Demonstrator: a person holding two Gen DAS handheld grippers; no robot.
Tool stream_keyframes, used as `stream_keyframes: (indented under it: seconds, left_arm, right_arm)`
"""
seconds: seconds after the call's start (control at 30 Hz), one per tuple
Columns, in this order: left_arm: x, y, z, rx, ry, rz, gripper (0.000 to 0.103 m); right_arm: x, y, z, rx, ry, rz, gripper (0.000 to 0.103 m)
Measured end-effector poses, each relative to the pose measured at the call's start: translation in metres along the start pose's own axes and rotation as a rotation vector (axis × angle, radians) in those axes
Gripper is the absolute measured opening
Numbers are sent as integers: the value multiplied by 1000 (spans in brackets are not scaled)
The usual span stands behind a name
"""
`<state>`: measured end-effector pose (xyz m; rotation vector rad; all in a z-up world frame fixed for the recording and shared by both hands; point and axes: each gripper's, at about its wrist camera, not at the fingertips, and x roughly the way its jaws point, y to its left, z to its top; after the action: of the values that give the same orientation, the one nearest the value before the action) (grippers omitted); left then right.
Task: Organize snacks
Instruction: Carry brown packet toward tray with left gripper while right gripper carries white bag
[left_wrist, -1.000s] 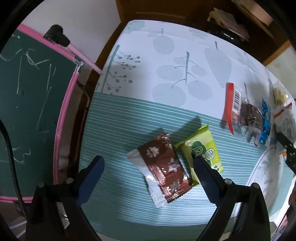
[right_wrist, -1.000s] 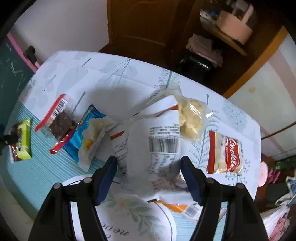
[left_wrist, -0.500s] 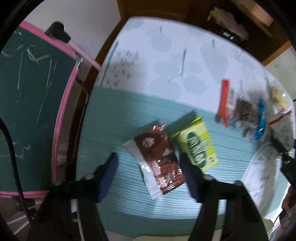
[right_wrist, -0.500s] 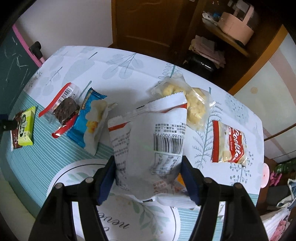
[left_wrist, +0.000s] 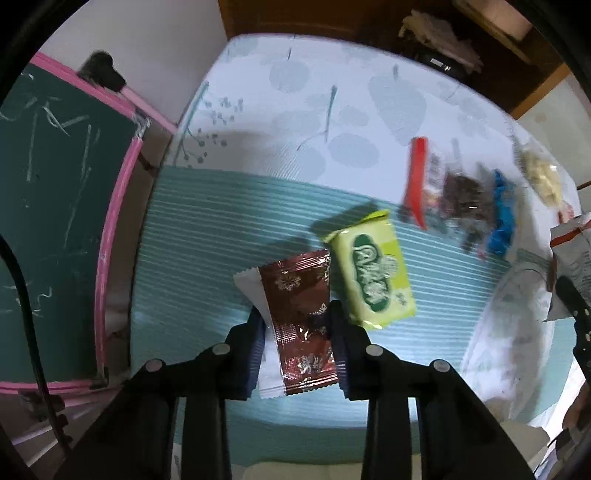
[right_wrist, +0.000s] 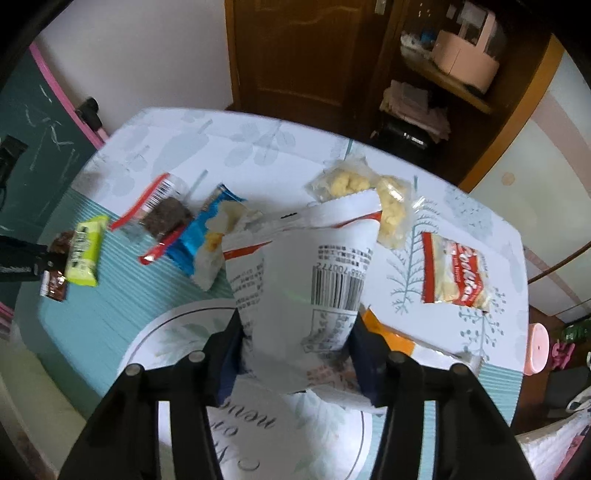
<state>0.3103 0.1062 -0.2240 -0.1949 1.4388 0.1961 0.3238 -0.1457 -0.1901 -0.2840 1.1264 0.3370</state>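
Note:
A brown foil snack packet (left_wrist: 299, 295) with white ends sits between the fingers of my left gripper (left_wrist: 295, 321), which points straight down. Its jaws are closing and the pads press on the packet's long edges. A green packet (left_wrist: 373, 273) lies right beside it on the teal striped cloth. In the right wrist view my right gripper (right_wrist: 297, 328) holds a white snack bag (right_wrist: 306, 266) with a barcode upright over the rim of a white printed plate (right_wrist: 177, 332). Its jaws are closing too, with the pads squeezing the bag's sides.
On the tablecloth lie a red-edged clear pack of dark snack (right_wrist: 166, 214), a blue packet (right_wrist: 207, 236), a clear bag of yellow puffs (right_wrist: 369, 192), a red cookie pack (right_wrist: 454, 277) and an orange pack (right_wrist: 391, 339). A pink-framed chalkboard (left_wrist: 110, 221) stands left of the table.
The left jaws have narrowed from wide apart onto the brown packet. The right jaws have tightened on the white bag, which now stands higher over the plate.

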Motion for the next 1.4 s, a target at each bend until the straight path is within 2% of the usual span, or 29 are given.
stream_keyframes:
  seconds: [0.1, 0.23, 0.37, 0.5, 0.6, 0.73, 0.87, 1.0, 1.17, 1.4]
  left_arm:
    - [-41, -8, -10, 35, -90, -9, 30]
    - [-115, -20, -33, 101, -229, -44, 30]
    - [-192, -27, -82, 177, -391, -74, 30]
    - [-247, -26, -136, 219, -504, -123, 30]
    - [-279, -23, -175, 238, -570, -161, 30]
    - [-296, -16, -218, 243, -620, -185, 30]
    - [-302, -13, -256, 244, -669, -176, 30]
    - [-297, -12, -276, 228, -693, -181, 31]
    - [-292, -10, -293, 207, -726, -179, 31]
    - [-269, -15, -306, 197, -713, -135, 31]
  right_arm:
    - [-31, 0, -3, 12, -58, 8, 52]
    - [-86, 0, -11, 42, -150, 33, 52]
    - [-156, 13, -32, 63, -253, 59, 52]
    - [-221, 39, -65, 56, -360, 87, 52]
    - [-253, 56, -89, 59, -405, 107, 52]
    - [-288, 71, -121, 90, -451, 143, 52]
    - [-317, 82, -146, 122, -516, 159, 52]
    - [-333, 91, -166, 149, -550, 190, 52]
    - [-331, 102, -183, 166, -534, 207, 52]
    - [-308, 108, -204, 219, -458, 182, 53]
